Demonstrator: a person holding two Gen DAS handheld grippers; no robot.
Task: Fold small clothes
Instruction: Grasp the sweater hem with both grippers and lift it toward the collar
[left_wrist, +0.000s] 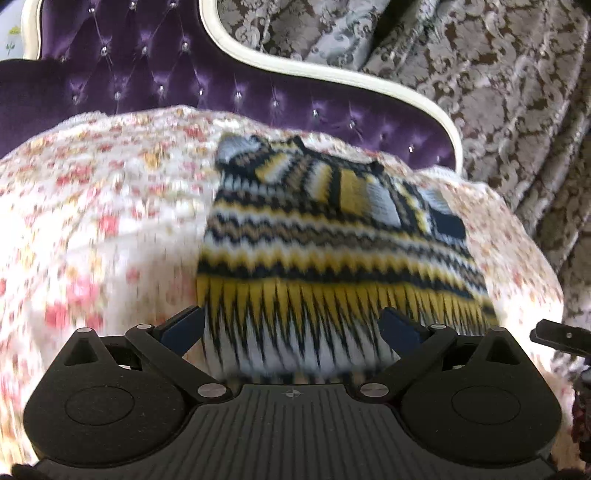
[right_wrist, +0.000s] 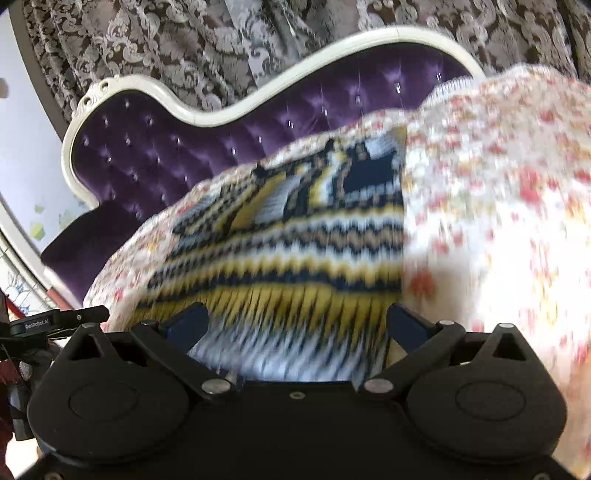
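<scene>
Small knitted sweater (left_wrist: 332, 236) in zigzag bands of yellow, navy, white and tan, lying flat on a floral bedspread (left_wrist: 110, 206); folded, with a sleeve turned across the upper part; pale hem nearest both cameras; both views smeared by motion blur, so the exact fold lines perhaps less tidy than they look.

Left gripper (left_wrist: 293, 326) low over the sweater's near hem; jaws spread wide, blue fingers (left_wrist: 184, 325) apart at either side of the hem, nothing pinched between them.

Right gripper (right_wrist: 297, 325) likewise over the hem from the other side; jaws wide apart, blue fingers (right_wrist: 190, 323) clear of the knit, gripping nothing.

Beyond the bed, a purple tufted headboard (left_wrist: 155, 85) with a cream frame; behind it, patterned brown and silver curtains (left_wrist: 480, 74). Tip of the other gripper just visible at the right edge of the left wrist view.
</scene>
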